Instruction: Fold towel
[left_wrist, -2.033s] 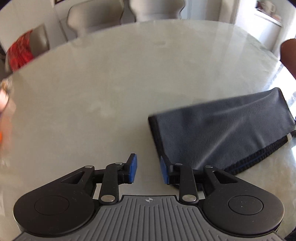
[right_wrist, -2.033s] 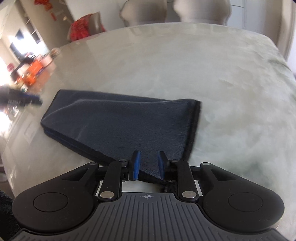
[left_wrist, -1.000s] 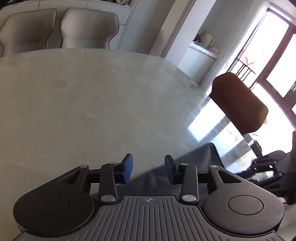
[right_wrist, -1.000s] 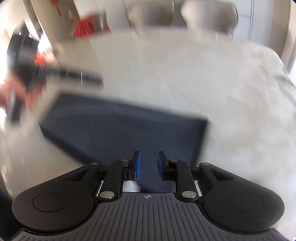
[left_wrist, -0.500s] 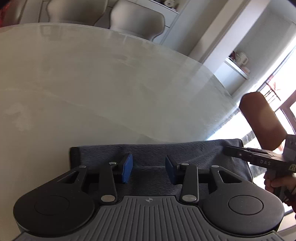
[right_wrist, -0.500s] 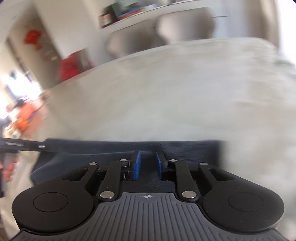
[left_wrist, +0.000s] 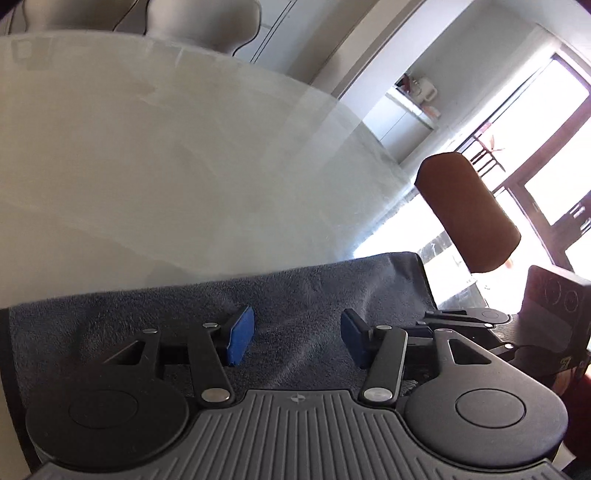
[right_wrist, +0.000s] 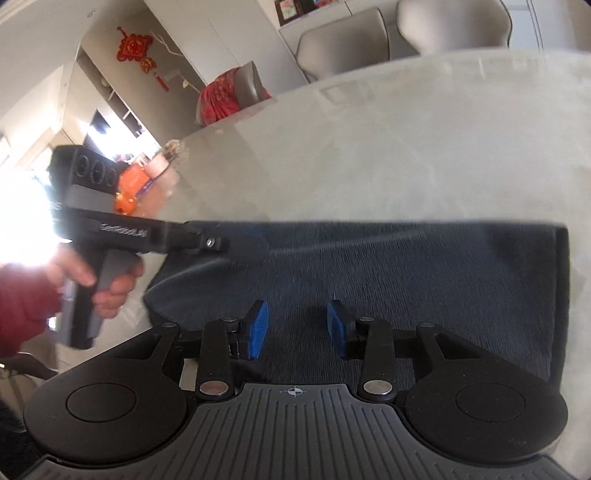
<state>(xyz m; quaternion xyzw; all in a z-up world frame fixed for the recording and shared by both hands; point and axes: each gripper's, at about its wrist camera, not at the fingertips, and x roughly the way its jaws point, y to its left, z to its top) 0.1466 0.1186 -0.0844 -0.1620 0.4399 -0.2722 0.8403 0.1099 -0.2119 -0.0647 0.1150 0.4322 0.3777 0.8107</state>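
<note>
Here the dark grey-blue folded terry towel (left_wrist: 303, 295) lies flat on the pale, glossy stone-look table (left_wrist: 147, 166), at the near edge of the surface, with its black-bound hem running down the right side in the right wrist view (right_wrist: 406, 266). The left gripper (left_wrist: 297, 334) hangs over the towel with its blue-padded jaws spread wide and nothing between them; grey pile shows through the gap. The right gripper (right_wrist: 297, 328) is likewise released, its two blue pads parted above the cloth, gripping nothing. Whether either set of fingertips actually touches the fabric cannot be told.

In the right wrist view the left gripper appears again from the side, its black body reaching in over the towel's left end, held by the person's left hand (right_wrist: 107, 284) below a red sleeve (right_wrist: 26, 306). In the left wrist view the right gripper's black body shows at the towel's right end, near the table's right edge. A brown padded chair back (left_wrist: 469, 214) stands beyond that edge, against a bright window (left_wrist: 554, 129). Beige upholstered chairs (right_wrist: 399, 33) stand past the far edge.
</note>
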